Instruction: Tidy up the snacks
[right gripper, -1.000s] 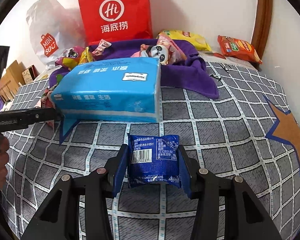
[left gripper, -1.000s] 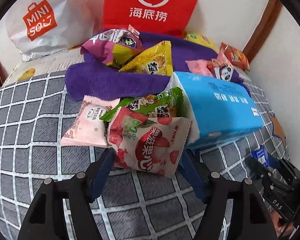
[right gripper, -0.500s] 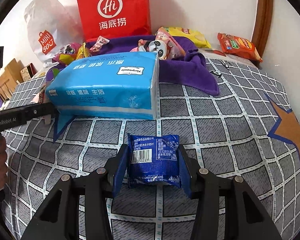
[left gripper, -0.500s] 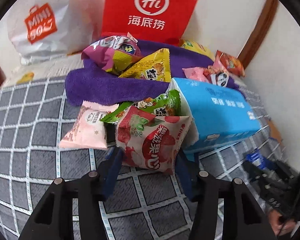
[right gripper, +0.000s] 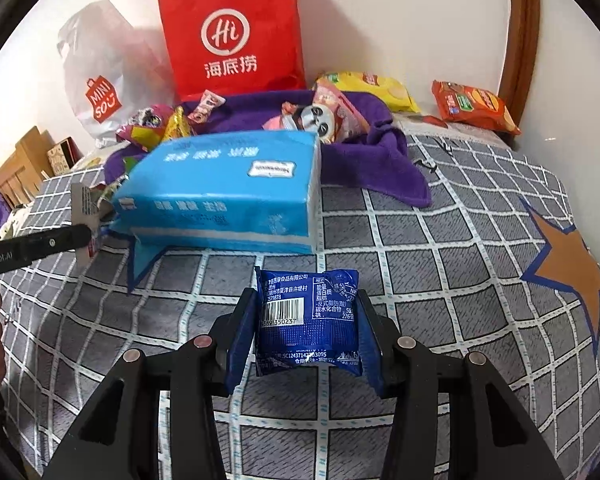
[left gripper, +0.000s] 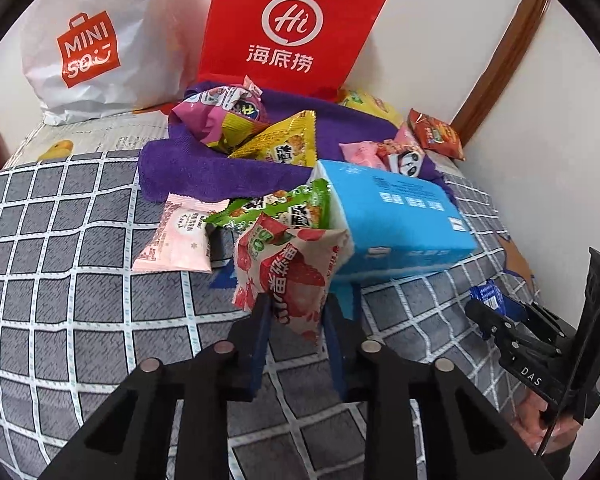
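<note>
A red-and-white strawberry snack packet (left gripper: 288, 268) stands between the blue fingers of my left gripper (left gripper: 296, 304). Its jaws are closing and the pads pinch the packet's lower part, which is raised off the checked bedspread (left gripper: 80, 300). Behind it lie a green packet (left gripper: 284, 208) and a pink packet (left gripper: 180, 236), beside a blue tissue pack (left gripper: 396, 220). My right gripper (right gripper: 306, 300) is shut on a dark blue snack packet (right gripper: 308, 320), held barcode up just in front of the tissue pack (right gripper: 228, 188).
A purple towel (right gripper: 372, 168) at the back carries several snack packets. Behind it a red paper bag (right gripper: 232, 32) and a white shopping bag (right gripper: 96, 80) lean on the wall. Yellow (right gripper: 376, 88) and orange (right gripper: 472, 108) chip bags lie far right.
My left gripper's jaws have narrowed onto the strawberry packet and lifted it a little off the bedspread. The right gripper and its blue packet have stayed put.
</note>
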